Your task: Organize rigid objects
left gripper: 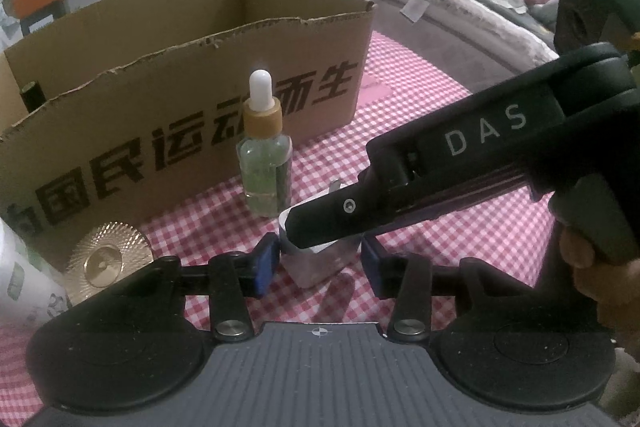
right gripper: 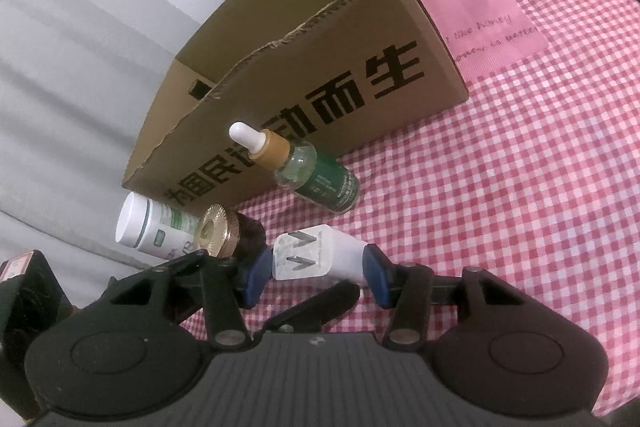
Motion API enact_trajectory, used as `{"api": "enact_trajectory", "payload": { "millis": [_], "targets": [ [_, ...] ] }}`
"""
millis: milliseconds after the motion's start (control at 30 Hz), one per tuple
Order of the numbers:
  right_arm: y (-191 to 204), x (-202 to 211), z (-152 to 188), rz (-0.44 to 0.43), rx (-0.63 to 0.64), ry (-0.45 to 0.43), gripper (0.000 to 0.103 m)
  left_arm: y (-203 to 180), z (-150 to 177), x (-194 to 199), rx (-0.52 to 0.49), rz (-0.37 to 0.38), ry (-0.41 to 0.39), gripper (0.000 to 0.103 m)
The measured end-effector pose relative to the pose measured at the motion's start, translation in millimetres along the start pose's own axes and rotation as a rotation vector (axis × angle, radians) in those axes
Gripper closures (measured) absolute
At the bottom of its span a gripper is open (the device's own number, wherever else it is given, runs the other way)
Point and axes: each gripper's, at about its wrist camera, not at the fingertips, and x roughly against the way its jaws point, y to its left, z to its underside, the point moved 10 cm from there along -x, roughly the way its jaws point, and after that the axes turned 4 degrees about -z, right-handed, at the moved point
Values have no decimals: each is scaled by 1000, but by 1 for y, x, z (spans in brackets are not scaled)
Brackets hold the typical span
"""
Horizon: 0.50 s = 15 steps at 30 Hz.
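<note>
- While my right hand-held gripper [right gripper: 318, 273] squeezes the white charger [right gripper: 320, 257], my left hand-held gripper [left gripper: 320, 263] sits open around it.
- Dropper bottle [left gripper: 265, 147] stands by the box [left gripper: 120, 131].

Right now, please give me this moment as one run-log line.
right gripper: jaws shut on white adapter | left gripper: jaws bracket same adapter, contact unclear | adapter: over checked cloth, outside cardboard box

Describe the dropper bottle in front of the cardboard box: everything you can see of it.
The dropper bottle stands upright on the pink checked cloth, just in front of the printed wall of the cardboard box; whether they touch is unclear. It has a white rubber bulb, a tan wood-look collar and a clear glass body with a dark green label on one side. It is closed. Neither hand-held gripper touches it.
</note>
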Motion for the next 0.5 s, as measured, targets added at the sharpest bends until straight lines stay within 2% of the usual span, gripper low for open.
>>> {"api": "enact_trajectory", "payload": {
  "millis": [233, 500],
  "targets": [
    [-3, -2, -2, 0, -7, -13, 49, -1, -2, -3, 0, -6, -17, 59],
    [2, 7, 0, 17, 4, -31, 54, 0, 2, 3, 8, 2, -30, 59]
  ]
}}
